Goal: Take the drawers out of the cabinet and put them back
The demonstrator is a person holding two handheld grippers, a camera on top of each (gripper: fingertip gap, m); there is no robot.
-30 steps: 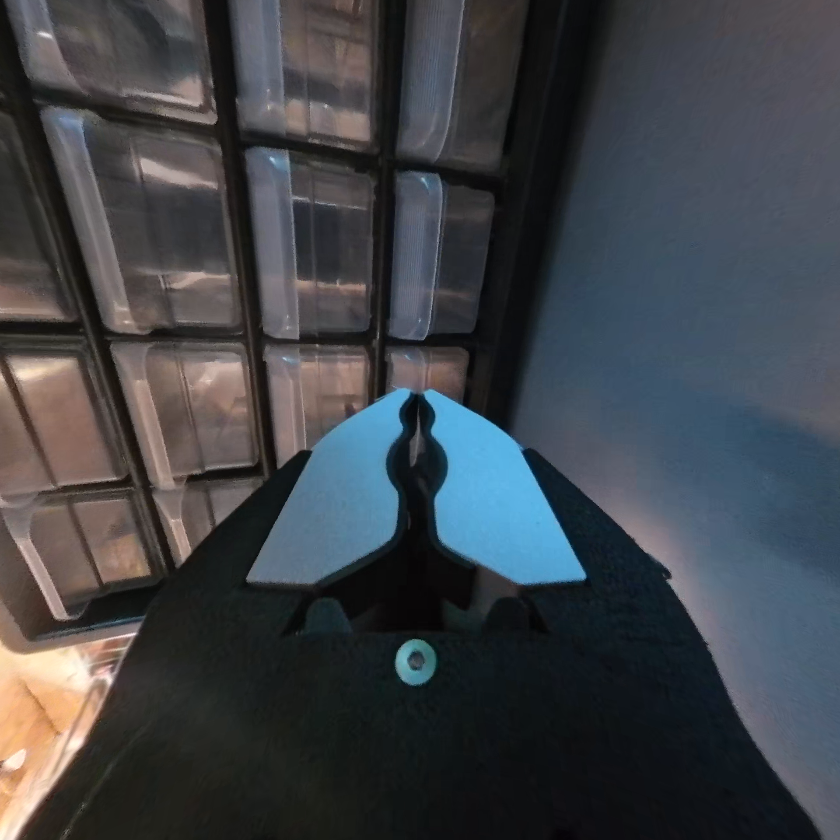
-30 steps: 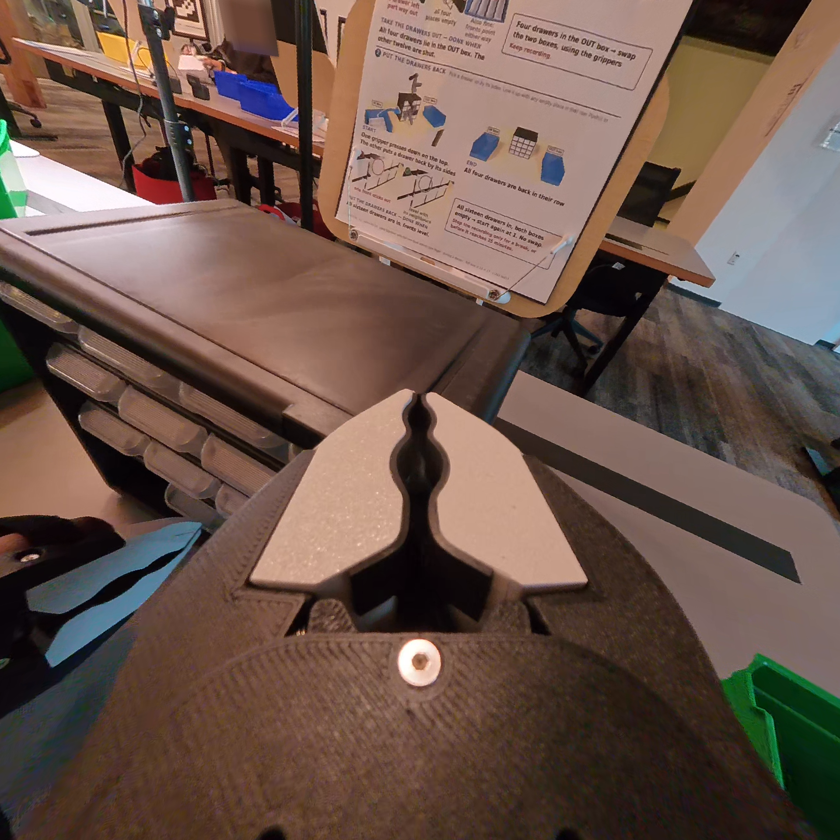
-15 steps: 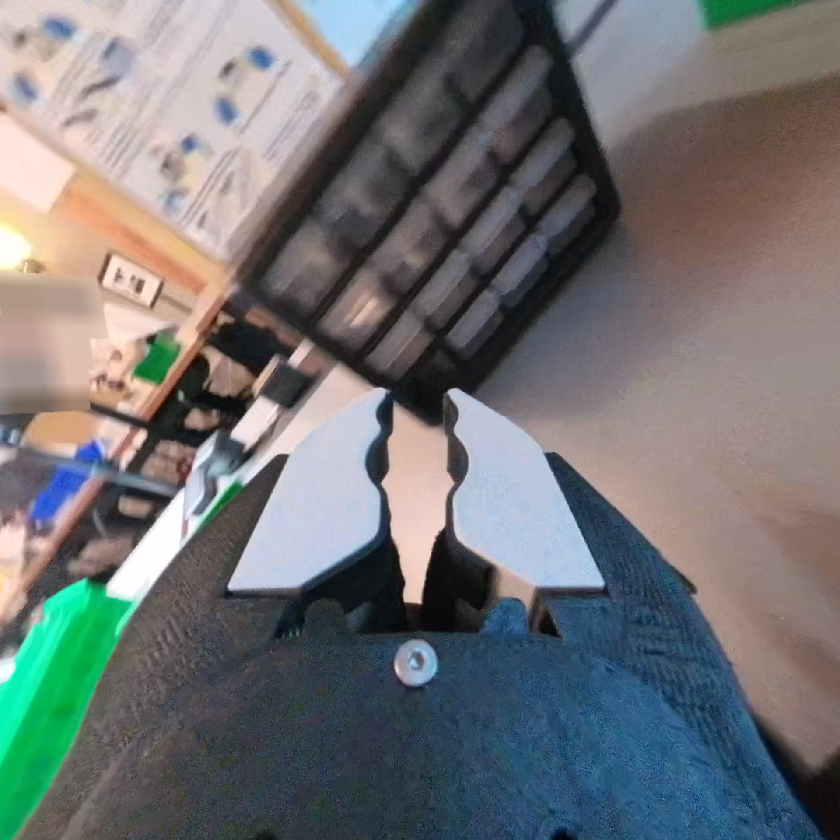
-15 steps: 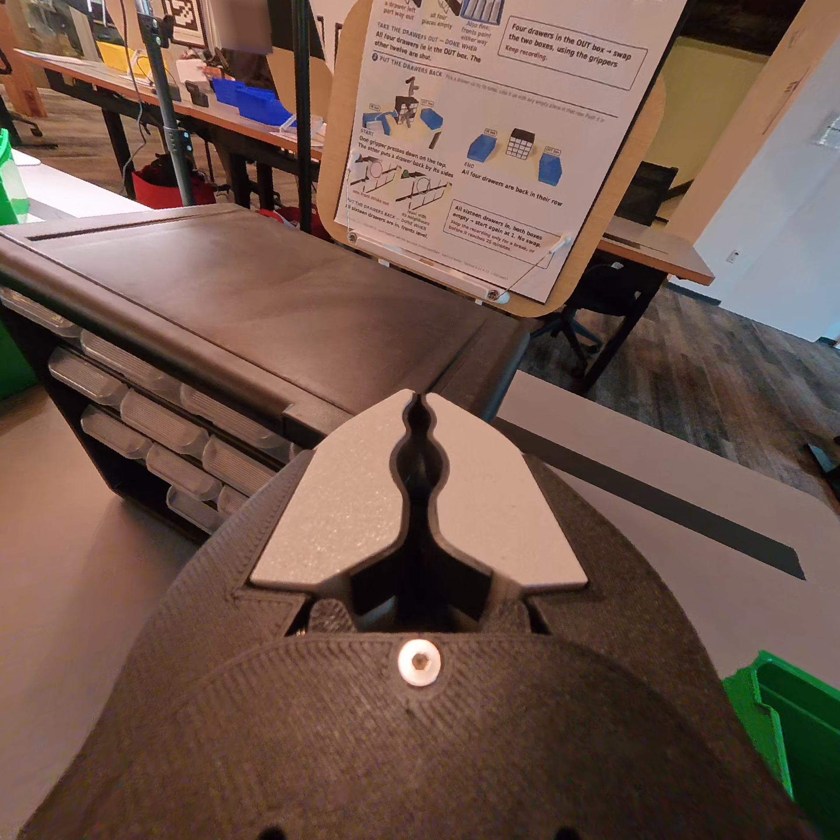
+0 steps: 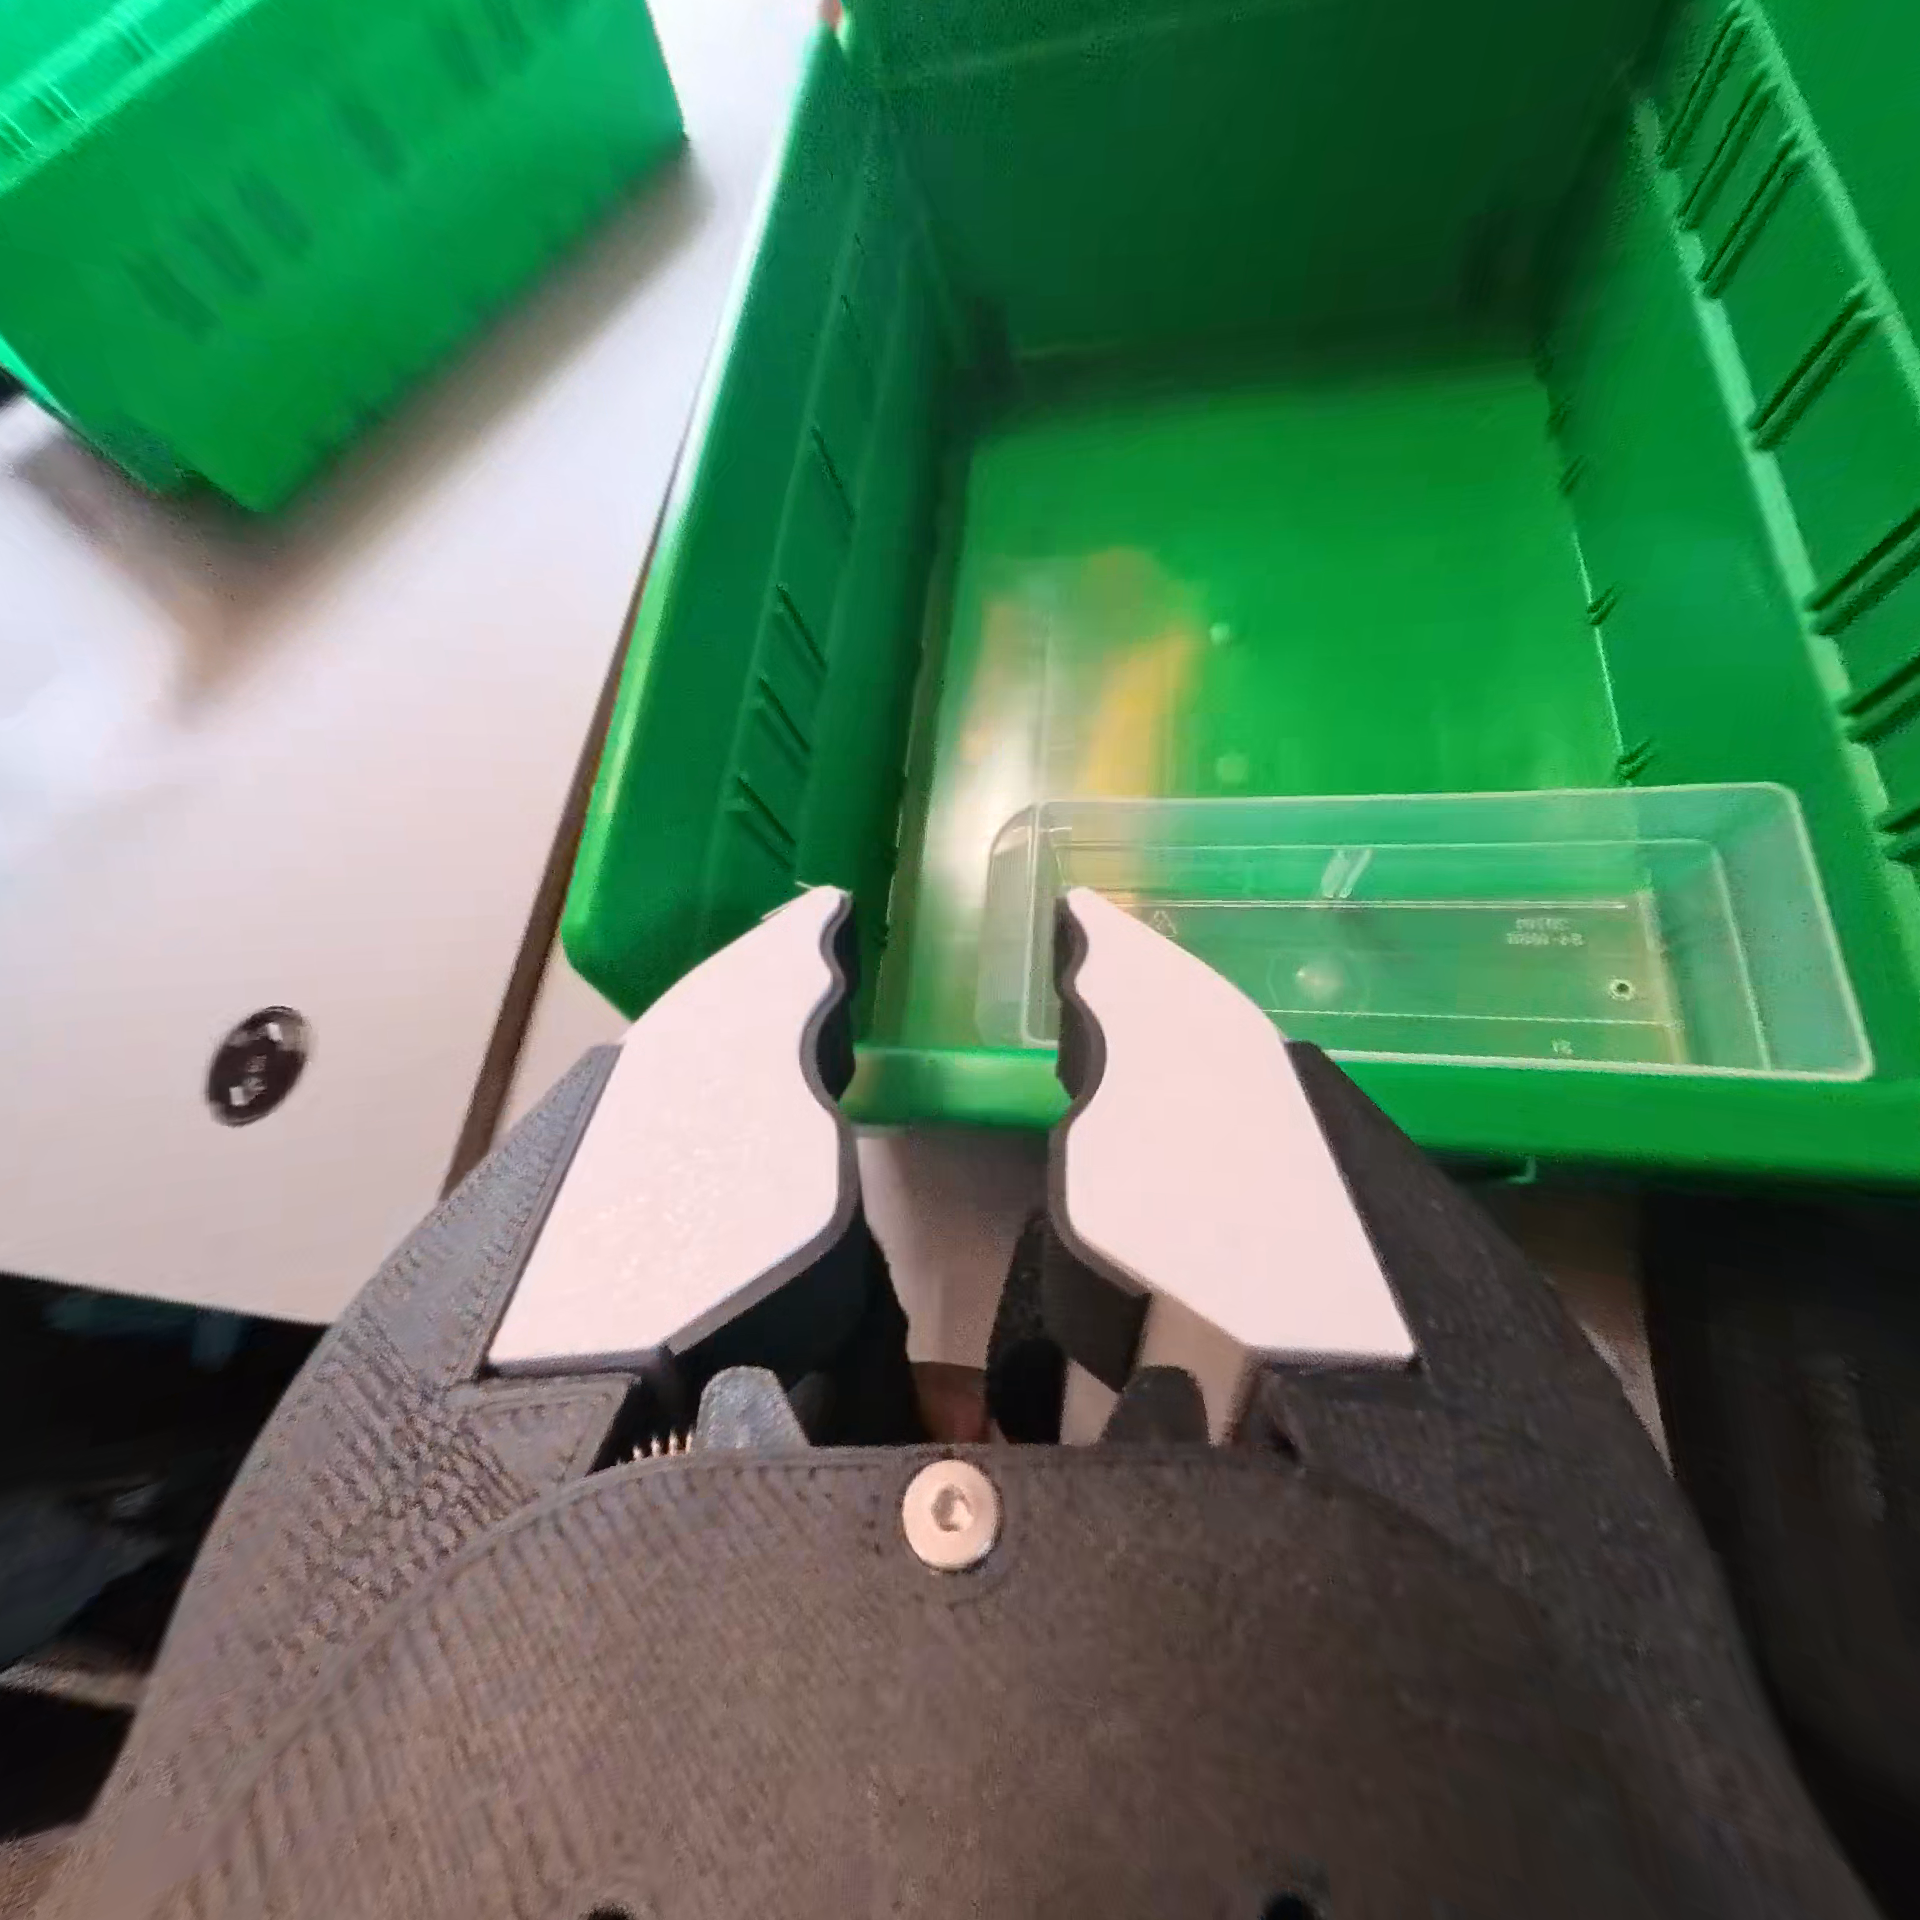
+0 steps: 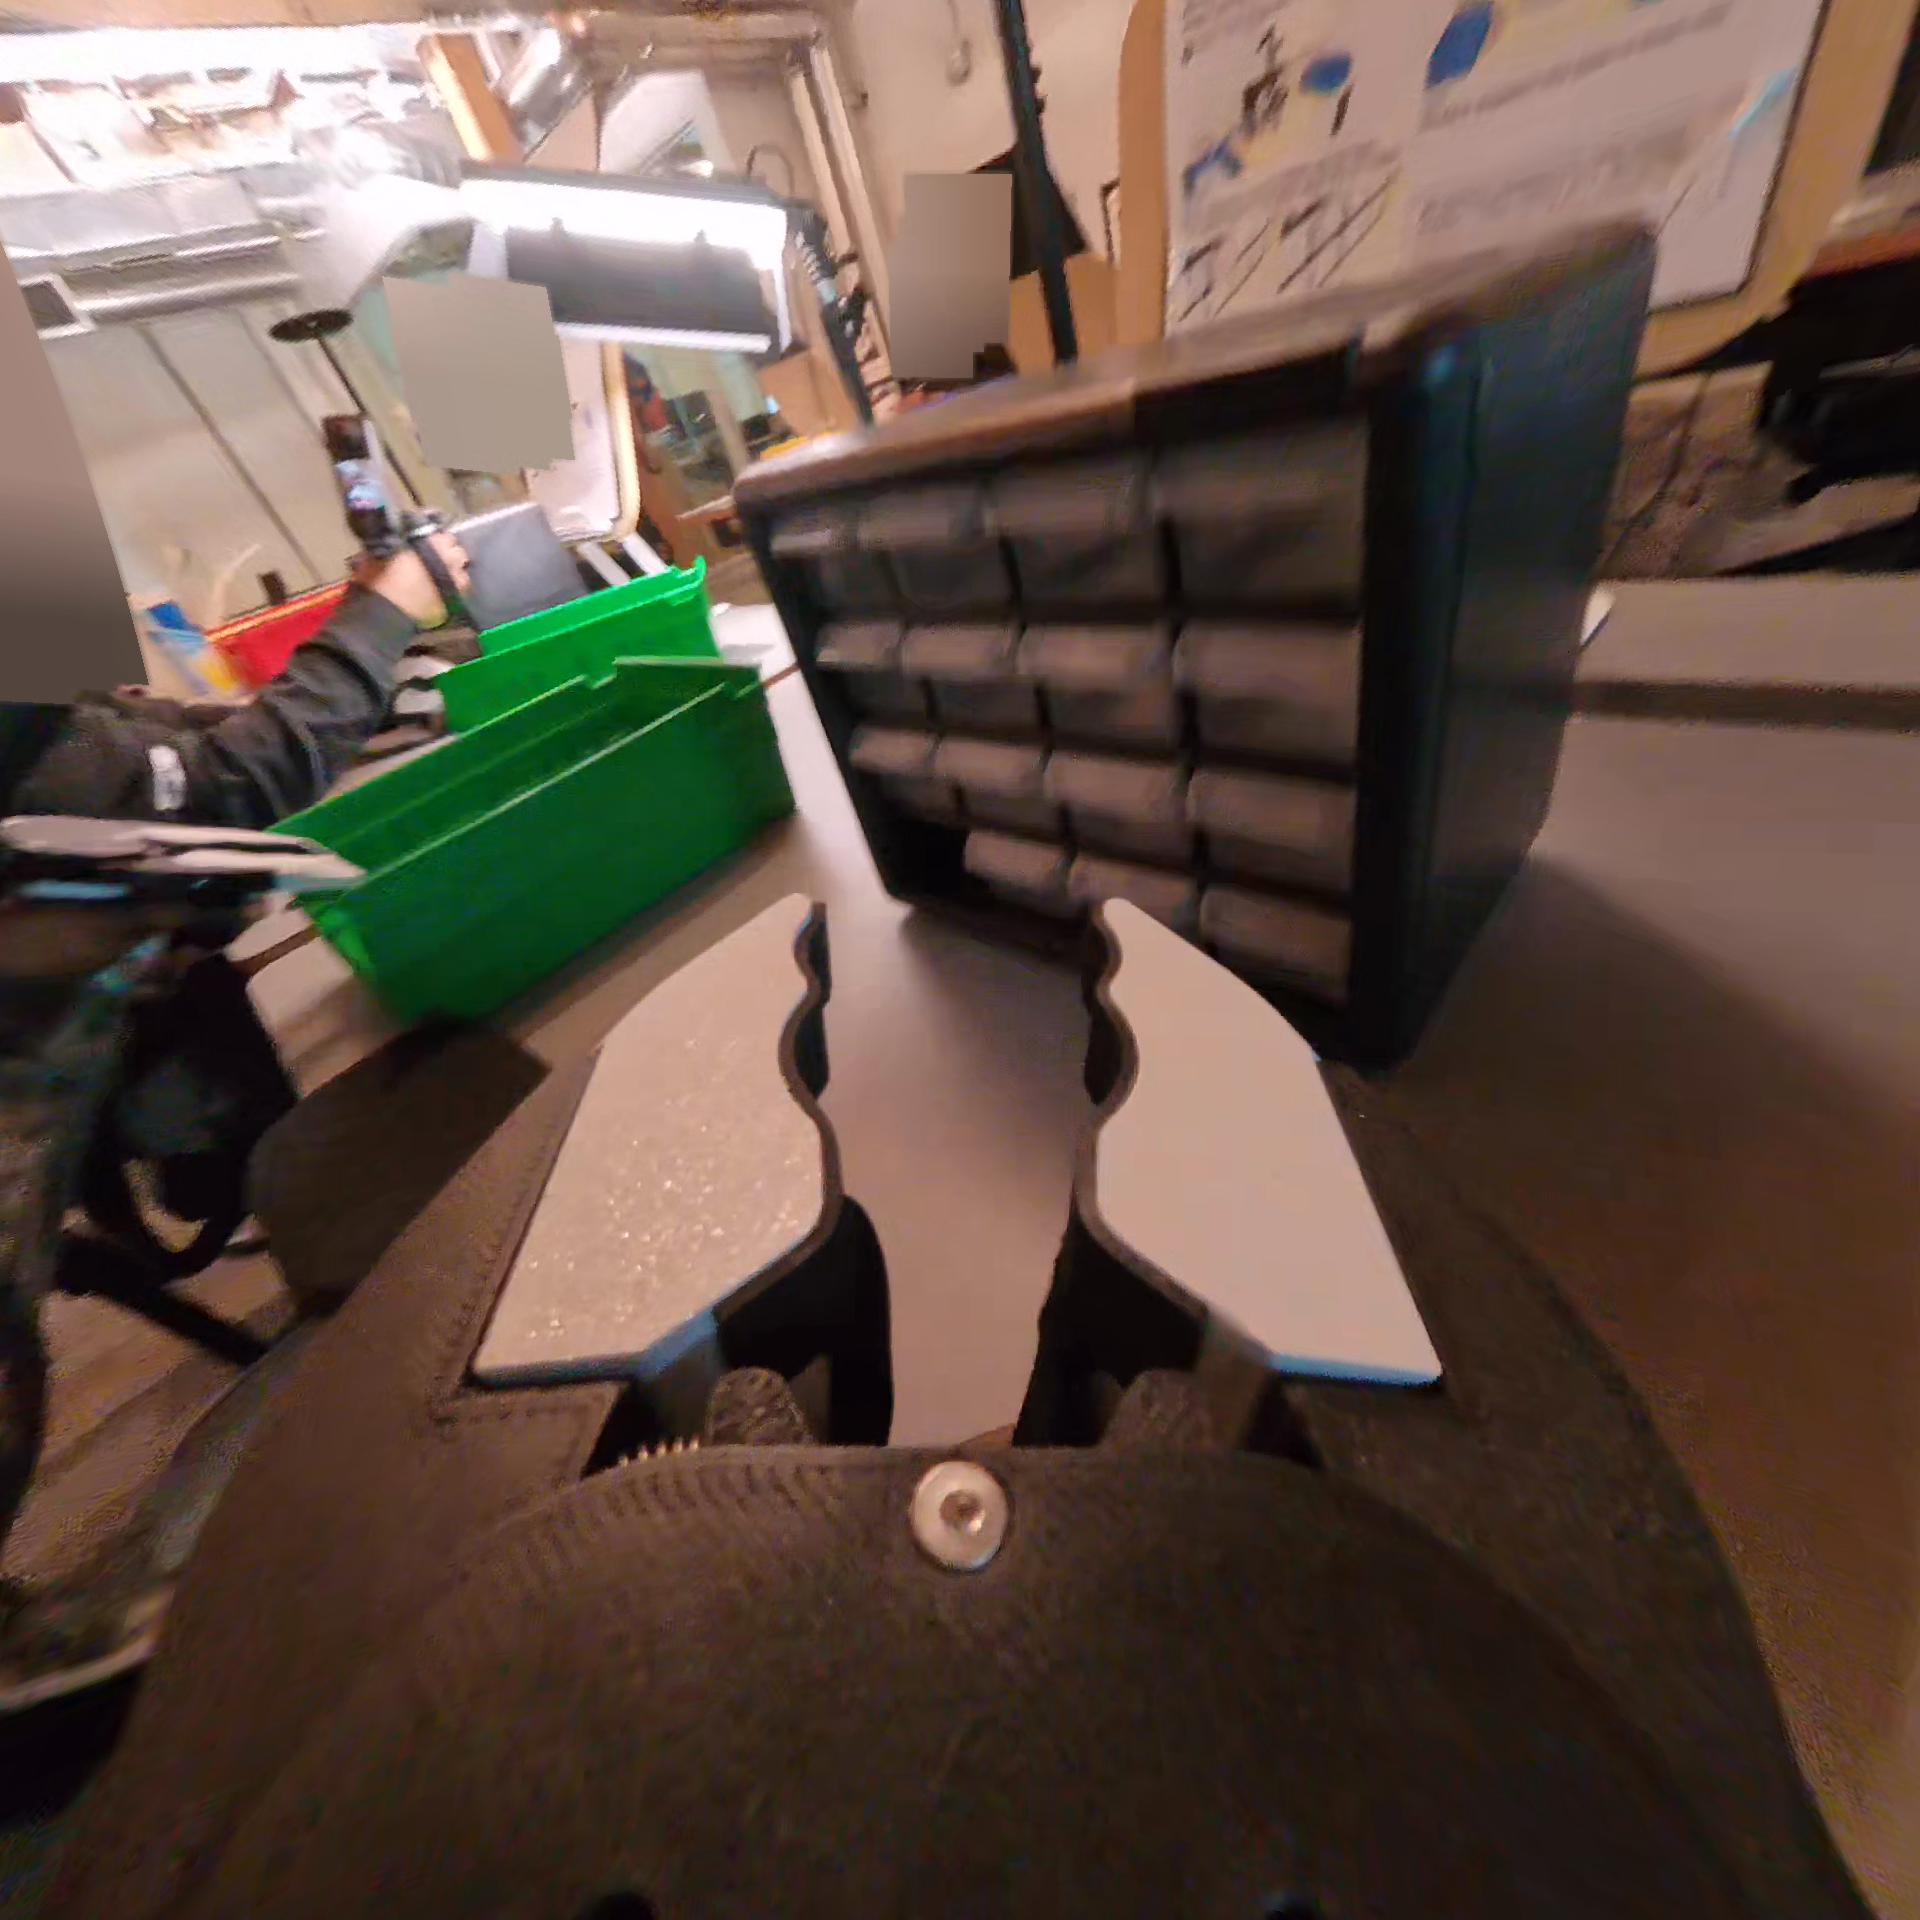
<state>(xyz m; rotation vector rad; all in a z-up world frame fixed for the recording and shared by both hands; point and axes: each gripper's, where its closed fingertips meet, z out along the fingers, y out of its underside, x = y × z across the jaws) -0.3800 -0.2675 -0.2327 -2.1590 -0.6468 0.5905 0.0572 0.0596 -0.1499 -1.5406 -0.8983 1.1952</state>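
Note:
A clear plastic drawer (image 5: 1455, 935) lies in the near part of a green bin (image 5: 1247, 1101). My left gripper (image 5: 956, 914) is open and empty, just above the bin's near rim, close to the drawer's left end. The black cabinet (image 6: 1195, 644) with rows of drawers stands on the table in the right wrist view; its bottom-left slot (image 6: 920, 862) looks empty. My right gripper (image 6: 956, 925) is open and empty, in front of the cabinet's lower drawers. The left gripper also shows far left in the right wrist view (image 6: 177, 847), at the green bin (image 6: 561, 821).
A second green bin (image 5: 312, 239) stands at upper left in the left wrist view, and behind the first in the right wrist view (image 6: 592, 634). A grey table (image 5: 260, 779) carries everything. A poster board (image 6: 1455, 135) stands behind the cabinet. A person's sleeve (image 6: 301, 707) is at left.
My left gripper swung away from the cabinet to the green bin and opened. My right gripper left the cabinet's top, dropped in front of the drawers and opened.

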